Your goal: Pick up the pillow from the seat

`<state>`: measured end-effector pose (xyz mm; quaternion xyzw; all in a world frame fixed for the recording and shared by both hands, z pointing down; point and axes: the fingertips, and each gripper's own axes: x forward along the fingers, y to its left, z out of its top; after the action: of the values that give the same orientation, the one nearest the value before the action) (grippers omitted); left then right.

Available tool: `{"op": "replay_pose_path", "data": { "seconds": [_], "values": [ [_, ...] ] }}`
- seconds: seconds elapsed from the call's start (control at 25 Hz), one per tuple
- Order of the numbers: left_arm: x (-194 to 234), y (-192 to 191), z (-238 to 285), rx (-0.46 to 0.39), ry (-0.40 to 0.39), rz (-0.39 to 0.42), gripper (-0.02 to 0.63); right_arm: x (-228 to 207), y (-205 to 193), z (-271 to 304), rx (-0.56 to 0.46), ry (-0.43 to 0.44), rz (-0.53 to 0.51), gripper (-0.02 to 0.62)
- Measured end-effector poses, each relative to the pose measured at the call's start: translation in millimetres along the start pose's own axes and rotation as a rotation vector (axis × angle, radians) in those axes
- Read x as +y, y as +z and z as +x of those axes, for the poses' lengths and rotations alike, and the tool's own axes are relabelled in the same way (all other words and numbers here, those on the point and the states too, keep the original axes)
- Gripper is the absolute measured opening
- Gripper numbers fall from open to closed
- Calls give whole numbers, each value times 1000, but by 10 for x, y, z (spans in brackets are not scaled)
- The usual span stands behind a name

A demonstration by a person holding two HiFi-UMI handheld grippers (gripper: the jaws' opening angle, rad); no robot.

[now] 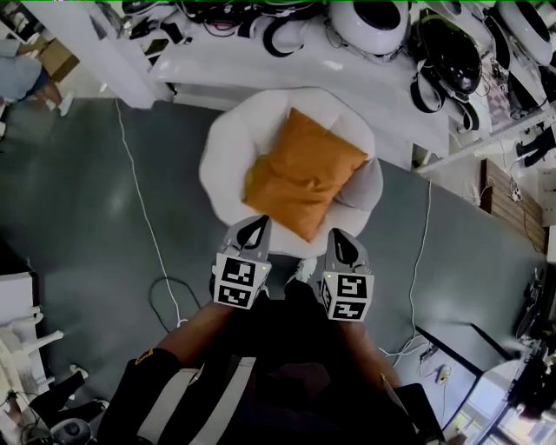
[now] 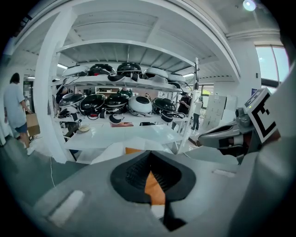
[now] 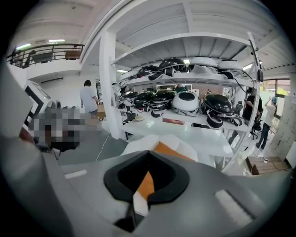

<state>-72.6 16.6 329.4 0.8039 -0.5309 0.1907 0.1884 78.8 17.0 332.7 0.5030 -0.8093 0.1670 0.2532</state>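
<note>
An orange pillow (image 1: 302, 174) lies on a white round padded seat (image 1: 228, 130), seen from above in the head view. My left gripper (image 1: 254, 228) hangs just before the seat's near edge, jaws shut and empty. My right gripper (image 1: 340, 243) is beside it, also shut with nothing held. Neither touches the pillow. Through the closed jaws in the left gripper view a strip of the pillow (image 2: 154, 187) shows. The right gripper view shows the pillow (image 3: 170, 151) and the seat (image 3: 138, 144) beyond the jaws.
White shelving (image 1: 287, 65) loaded with black and white helmets (image 1: 373, 22) stands right behind the seat. White cables (image 1: 139, 200) run across the grey floor on both sides. A person (image 3: 89, 98) stands off to the left by the shelf post. Low furniture (image 1: 26, 339) sits at my left.
</note>
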Motion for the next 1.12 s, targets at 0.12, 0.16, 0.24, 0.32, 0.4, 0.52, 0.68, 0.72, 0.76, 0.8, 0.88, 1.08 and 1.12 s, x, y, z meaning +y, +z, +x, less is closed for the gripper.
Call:
{"op": "replay_pose_path", "data": {
  "seconds": [0.12,0.16,0.24,0.32,0.4,0.52,0.68,0.72,0.76,0.8,0.88,1.08,1.12],
  "values": [
    [-19,-12,204,21,18,-3,3,-107,-54,173,19,46,-9,3],
    [-9,-14,256,29,25,0,3,-119,-80,224,27,65,-6,3],
    [24,18,355,37,40,6,4,-161,-119,329,38,98,2,3],
    [74,94,478,24,62,11,4,-263,-126,483,40,113,-6,3],
    [147,130,602,18,86,13,5,-379,-144,668,45,112,-15,3],
    [229,-22,745,53,91,2,5,-453,-295,858,79,98,-2,3],
    [318,-333,1095,103,59,-33,5,-527,-485,1138,122,77,8,3],
    [353,-404,1187,113,49,-34,5,-540,-529,1218,132,70,15,3],
    [397,-470,1274,122,41,-30,5,-549,-575,1298,140,64,27,3],
    [452,-532,1356,130,36,-22,5,-555,-626,1379,149,58,42,3],
    [578,-663,1511,147,32,-16,5,-558,-760,1543,176,48,69,3],
    [820,-1084,1848,203,-1,-47,86,-480,-1238,1983,264,74,142,123],
    [850,-1172,1921,215,-11,-48,92,-489,-1330,2075,276,70,152,128]
  ]
}}
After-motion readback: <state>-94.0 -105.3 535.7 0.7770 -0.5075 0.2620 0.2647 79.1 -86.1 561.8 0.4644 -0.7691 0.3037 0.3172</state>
